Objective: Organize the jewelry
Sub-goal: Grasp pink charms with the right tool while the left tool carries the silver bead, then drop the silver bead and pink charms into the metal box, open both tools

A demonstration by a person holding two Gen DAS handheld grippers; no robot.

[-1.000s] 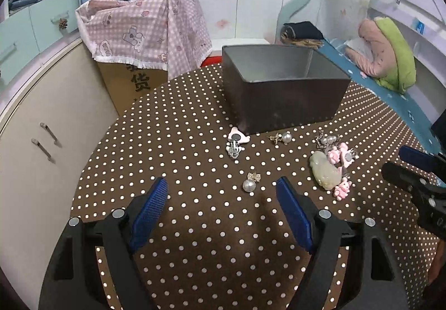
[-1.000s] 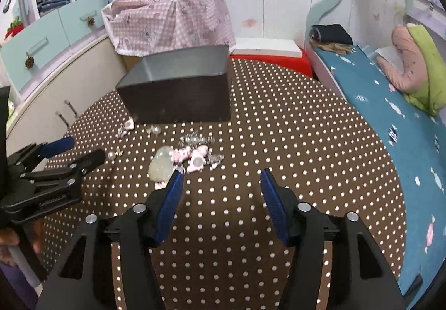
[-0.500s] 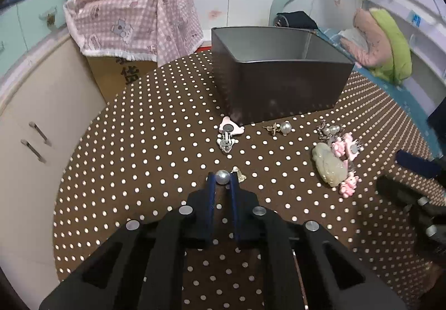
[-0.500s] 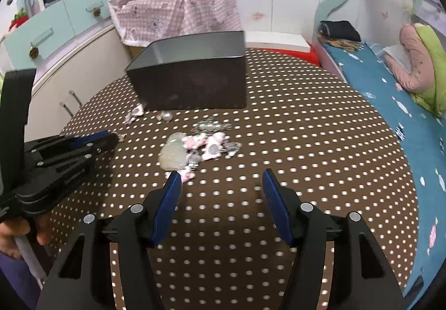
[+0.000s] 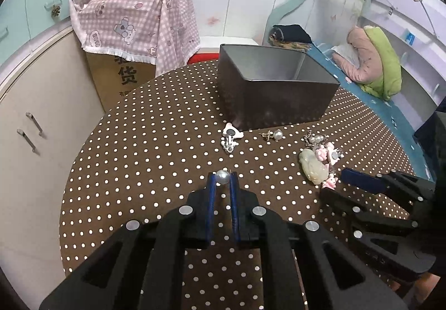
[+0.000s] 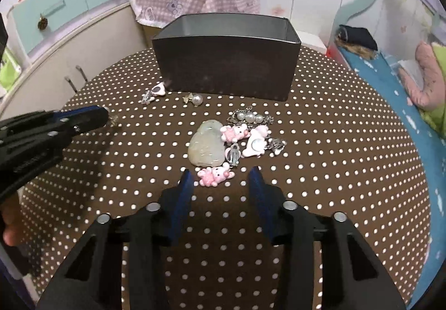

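My left gripper (image 5: 223, 180) is shut on a pearl earring (image 5: 222, 177) and holds it just above the dotted brown table (image 5: 156, 148). It shows from the side in the right wrist view (image 6: 104, 116). My right gripper (image 6: 221, 177) is open, right in front of a pink bear charm (image 6: 214, 175). Behind it lie a pale jade pendant (image 6: 206, 148), more pink charms (image 6: 235, 132) and a pearl chain (image 6: 249, 117). An open dark metal box (image 5: 274, 86) stands at the back, also in the right wrist view (image 6: 227, 65). A second pearl earring (image 5: 276, 135) and a pink clip (image 5: 230, 134) lie by its front wall.
A cardboard box under a pink checked cloth (image 5: 133, 28) stands behind the table's left. White cabinets (image 5: 36, 114) are on the left. A bed with a blue cover (image 6: 390, 81) runs along the right. The table edge curves round close on both sides.
My left gripper closed on the pearl earring and lifted it slightly off the table. My right gripper moved forward to the pile of charms and stayed open.
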